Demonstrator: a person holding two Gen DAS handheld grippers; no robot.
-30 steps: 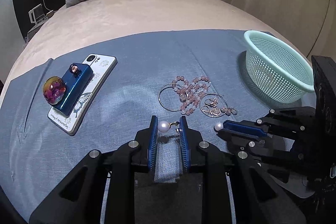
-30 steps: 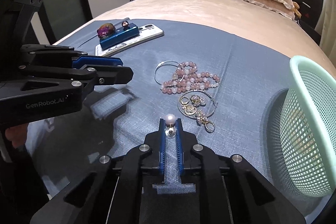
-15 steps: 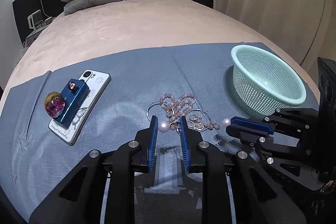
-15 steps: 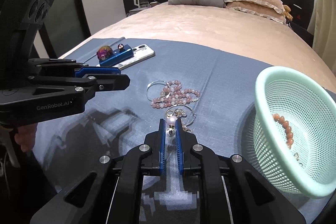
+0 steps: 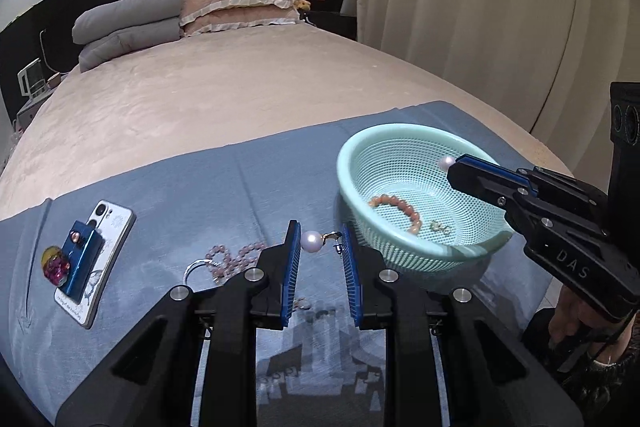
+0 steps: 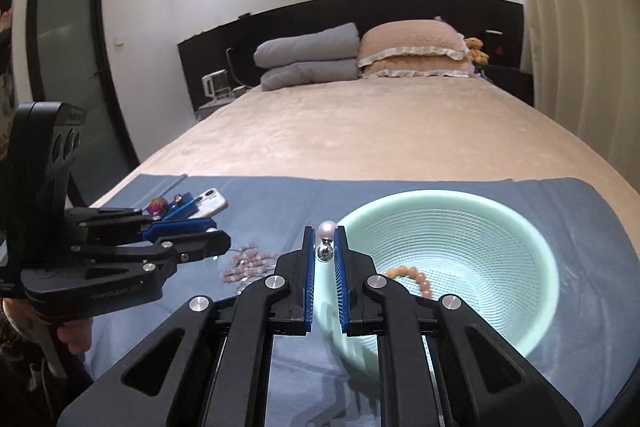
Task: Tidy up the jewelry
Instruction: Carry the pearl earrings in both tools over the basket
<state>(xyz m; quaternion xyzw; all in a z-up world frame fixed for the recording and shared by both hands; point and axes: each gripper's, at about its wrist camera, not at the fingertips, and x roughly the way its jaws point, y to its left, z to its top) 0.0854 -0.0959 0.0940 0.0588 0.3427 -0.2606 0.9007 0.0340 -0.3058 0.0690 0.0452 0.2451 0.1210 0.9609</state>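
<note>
Pinching a pearl earring between nearly closed fingers, the right gripper hung over the near rim of the mint basket. Beside it, the left gripper clamped another pearl earring crosswise; pink beads lay partly hidden beneath.

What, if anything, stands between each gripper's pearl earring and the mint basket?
Nothing visible. The right gripper holds its pearl earring at the basket rim; the left gripper's pearl earring hangs just short of it.

Dim indoor light, heavy fisheye bending, dark vignetted corners.
</note>
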